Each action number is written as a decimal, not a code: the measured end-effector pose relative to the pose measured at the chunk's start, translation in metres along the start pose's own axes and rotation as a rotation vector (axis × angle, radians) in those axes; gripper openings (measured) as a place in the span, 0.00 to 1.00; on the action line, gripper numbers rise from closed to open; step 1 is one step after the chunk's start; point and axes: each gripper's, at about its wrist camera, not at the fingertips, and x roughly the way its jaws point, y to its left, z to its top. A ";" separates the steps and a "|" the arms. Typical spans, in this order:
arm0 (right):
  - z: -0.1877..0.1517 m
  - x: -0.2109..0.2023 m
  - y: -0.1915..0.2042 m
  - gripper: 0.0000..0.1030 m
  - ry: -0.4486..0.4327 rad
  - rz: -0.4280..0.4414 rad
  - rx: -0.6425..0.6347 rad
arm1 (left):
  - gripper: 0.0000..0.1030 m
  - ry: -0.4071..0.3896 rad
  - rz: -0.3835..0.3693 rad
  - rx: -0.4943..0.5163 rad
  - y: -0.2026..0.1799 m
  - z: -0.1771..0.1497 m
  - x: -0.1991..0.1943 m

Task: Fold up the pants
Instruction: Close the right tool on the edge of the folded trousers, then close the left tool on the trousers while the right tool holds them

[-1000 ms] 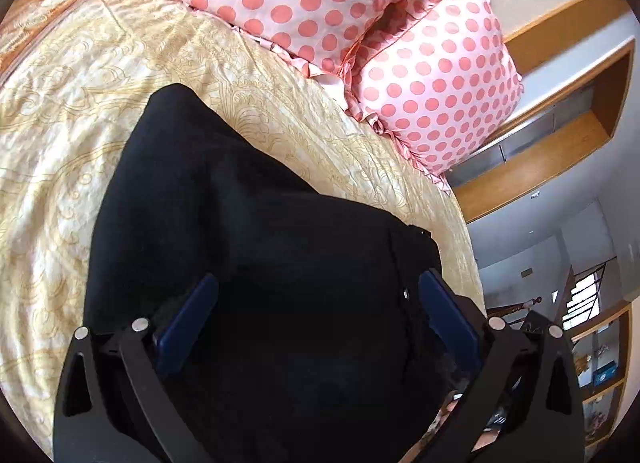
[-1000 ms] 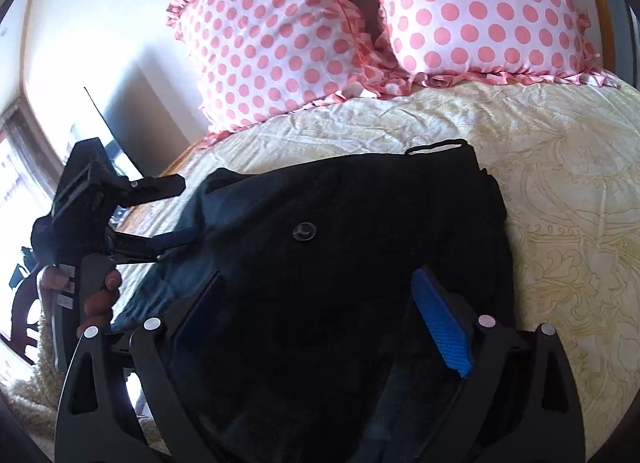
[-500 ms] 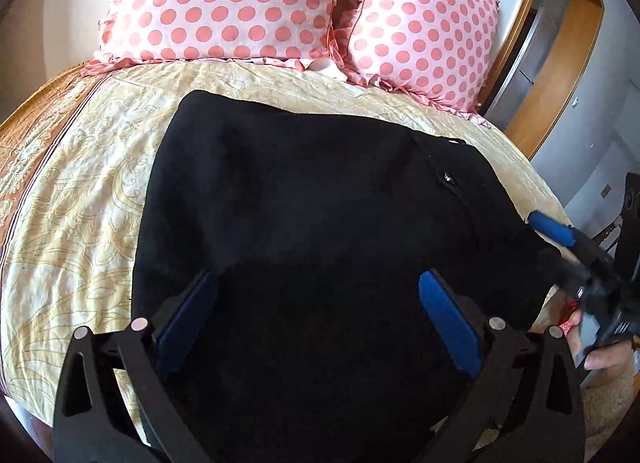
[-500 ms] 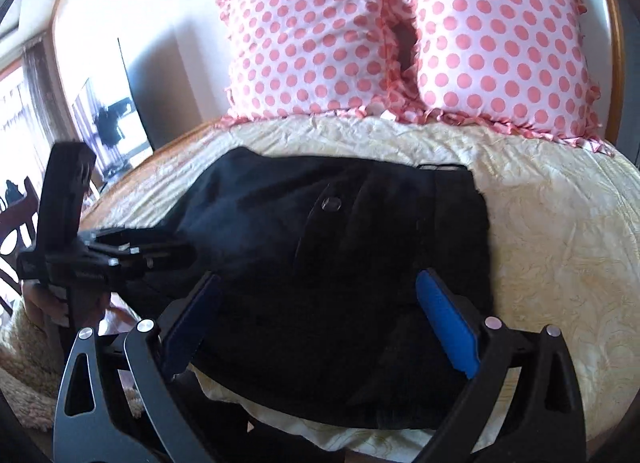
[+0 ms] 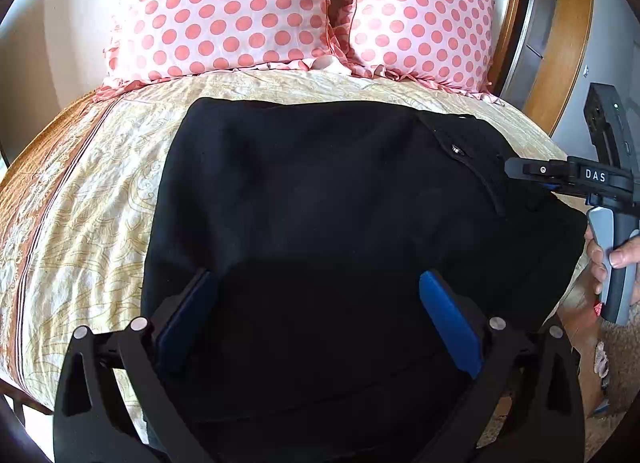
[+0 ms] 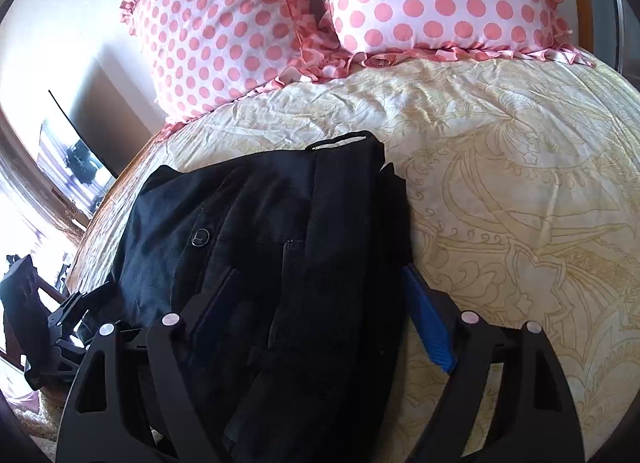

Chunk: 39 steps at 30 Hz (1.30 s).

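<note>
Right gripper (image 6: 316,311): jaws wide but have just been closing in; the waist end of the pants (image 6: 256,231) lies between the pads, fabric bunched there, no firm pinch visible yet. Seen side-on from the left view, its fingers (image 5: 520,169) reach over the waistband near the button.

Left gripper (image 5: 316,319): jaws spread, hovering over the dark cloth, pads not pressing on it.

Pants: black, lying in a broad folded slab on the bed (image 5: 80,223), below two spotted pillows (image 5: 224,11).

Step, as I judge it: taking hold at the waist edge for another fold. The next move calls for a full close on all layers at that edge before lifting.
</note>
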 end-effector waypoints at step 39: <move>0.000 -0.004 0.023 0.29 -0.022 -0.063 -0.168 | 0.98 -0.008 0.004 0.015 -0.006 -0.003 0.001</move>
